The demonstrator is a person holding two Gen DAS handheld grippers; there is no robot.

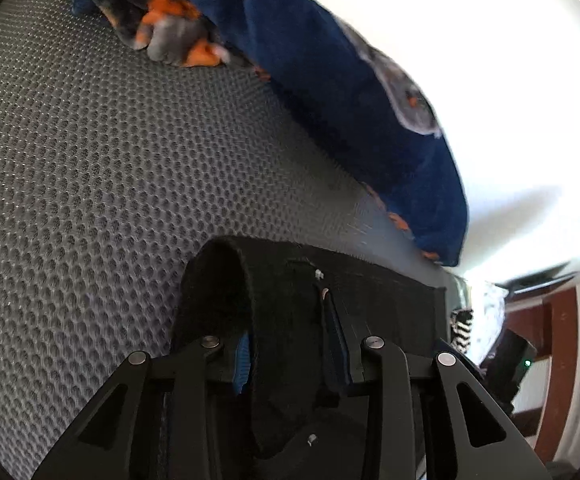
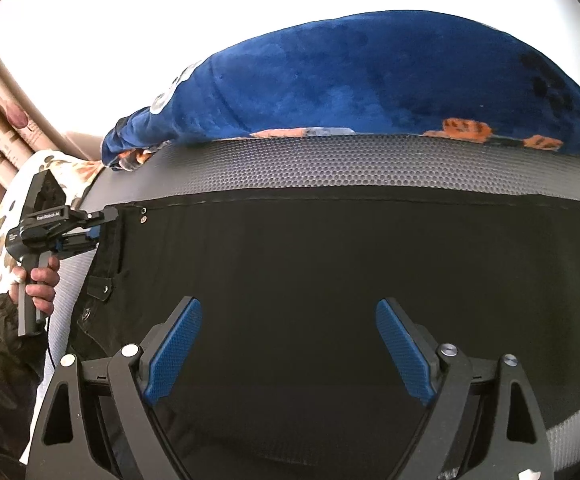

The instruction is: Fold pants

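Left wrist view: the left gripper (image 1: pixel 290 364) is clamped on the waistband corner of the black pants (image 1: pixel 369 300), which lie on the grey mesh surface (image 1: pixel 90 160). Right wrist view: the right gripper (image 2: pixel 288 344) hovers with jaws spread over the pants (image 2: pixel 329 260) — long axis running sideways, the left gripper (image 2: pixel 90 230) pinching the far-left end. No containers show — only a blue blanket (image 2: pixel 349 80) beyond.

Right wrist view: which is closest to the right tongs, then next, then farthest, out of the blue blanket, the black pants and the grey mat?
From the right tongs:
1. Pants, directly under them.
2. Mat, the strip beyond the pants.
3. Blanket, at the far edge.
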